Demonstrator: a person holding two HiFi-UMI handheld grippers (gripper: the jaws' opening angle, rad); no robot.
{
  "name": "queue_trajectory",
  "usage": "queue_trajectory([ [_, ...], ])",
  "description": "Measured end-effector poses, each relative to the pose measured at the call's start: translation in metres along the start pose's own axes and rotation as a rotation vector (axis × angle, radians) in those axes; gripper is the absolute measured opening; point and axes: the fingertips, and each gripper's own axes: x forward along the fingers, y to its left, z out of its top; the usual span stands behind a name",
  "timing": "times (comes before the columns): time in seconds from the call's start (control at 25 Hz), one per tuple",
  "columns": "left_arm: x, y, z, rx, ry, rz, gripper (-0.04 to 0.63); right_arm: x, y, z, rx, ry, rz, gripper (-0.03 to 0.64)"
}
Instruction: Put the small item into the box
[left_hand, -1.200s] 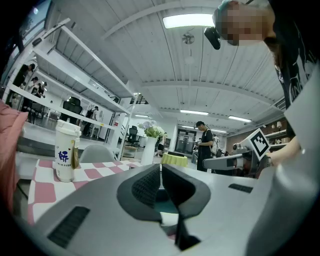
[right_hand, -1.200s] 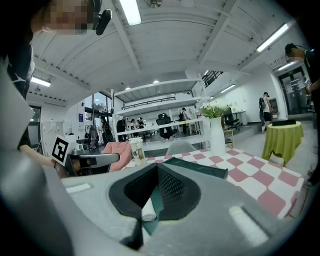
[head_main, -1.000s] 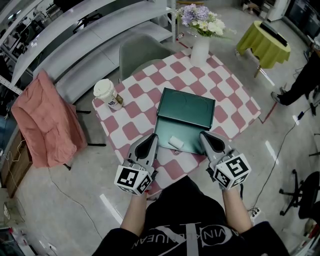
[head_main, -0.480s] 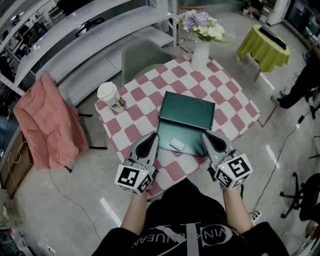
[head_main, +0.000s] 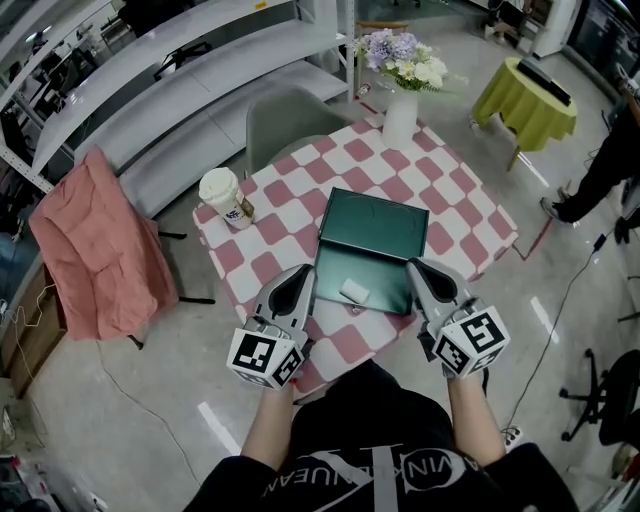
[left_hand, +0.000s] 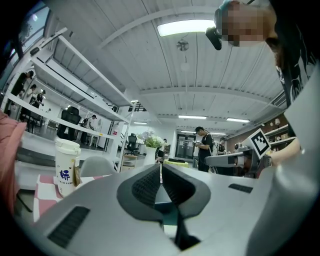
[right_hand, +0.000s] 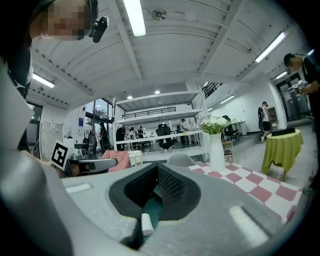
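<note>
Left gripper (head_main: 298, 278): jaws pressed together, empty, at the box's (head_main: 375, 225) near-left edge. Item (head_main: 353, 293): small white block on the box's near green panel, between the grippers. I judge it light, stiff and smooth, so I would pinch across its short sides. Right gripper (head_main: 420, 272): jaws together, empty.

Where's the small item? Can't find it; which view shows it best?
Head view: the small item lies whole in the open green box. Right gripper view shows a sliver past its fingers; left gripper view, nothing clear.
</note>
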Motion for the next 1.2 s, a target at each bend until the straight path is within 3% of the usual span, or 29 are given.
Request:
queue_trajectory([
  [1.2, -0.008, 0.002, 0.011, 0.0, -0.024, 0.021, 0.018, 0.0, 0.012, 0.015, -0.014, -0.024, 0.032, 0.006],
])
